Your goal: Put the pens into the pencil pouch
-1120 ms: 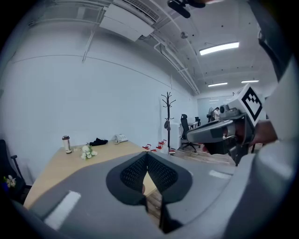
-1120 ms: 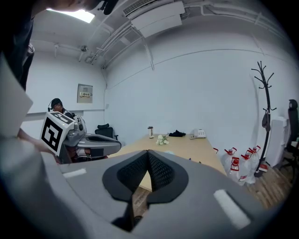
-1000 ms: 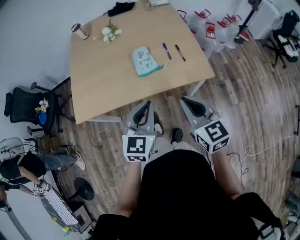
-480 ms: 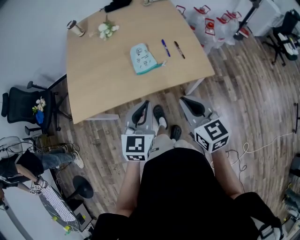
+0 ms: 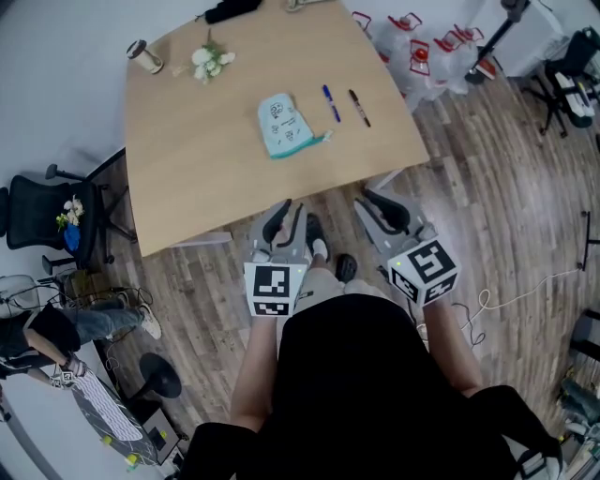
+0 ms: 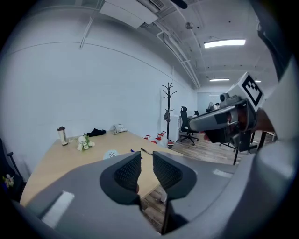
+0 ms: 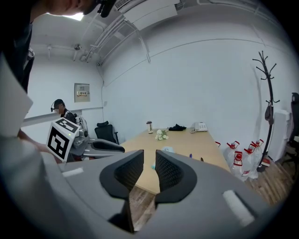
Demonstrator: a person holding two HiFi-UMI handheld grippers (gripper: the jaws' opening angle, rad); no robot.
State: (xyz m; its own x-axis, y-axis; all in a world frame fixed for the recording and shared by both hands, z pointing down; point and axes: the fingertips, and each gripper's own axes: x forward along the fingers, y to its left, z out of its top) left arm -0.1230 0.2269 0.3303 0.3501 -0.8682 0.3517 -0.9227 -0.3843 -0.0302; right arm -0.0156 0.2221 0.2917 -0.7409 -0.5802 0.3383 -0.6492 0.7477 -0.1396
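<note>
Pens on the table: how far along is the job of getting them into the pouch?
Nothing is done yet: the blue pen and the dark pen lie on the table beside the pouch. The left gripper and right gripper are empty, jaws just opening. Both pens have yet to go in.

Black cloth [image 5: 232, 10] and telephone [image 5: 307, 4] half beyond the head view's top edge, pencil pouch [image 5: 284, 125] print illegibly small.

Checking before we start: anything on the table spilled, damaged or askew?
Nothing stands out: the pouch lies flat, with the blue pen and the dark pen side by side beside it, none touching.
</note>
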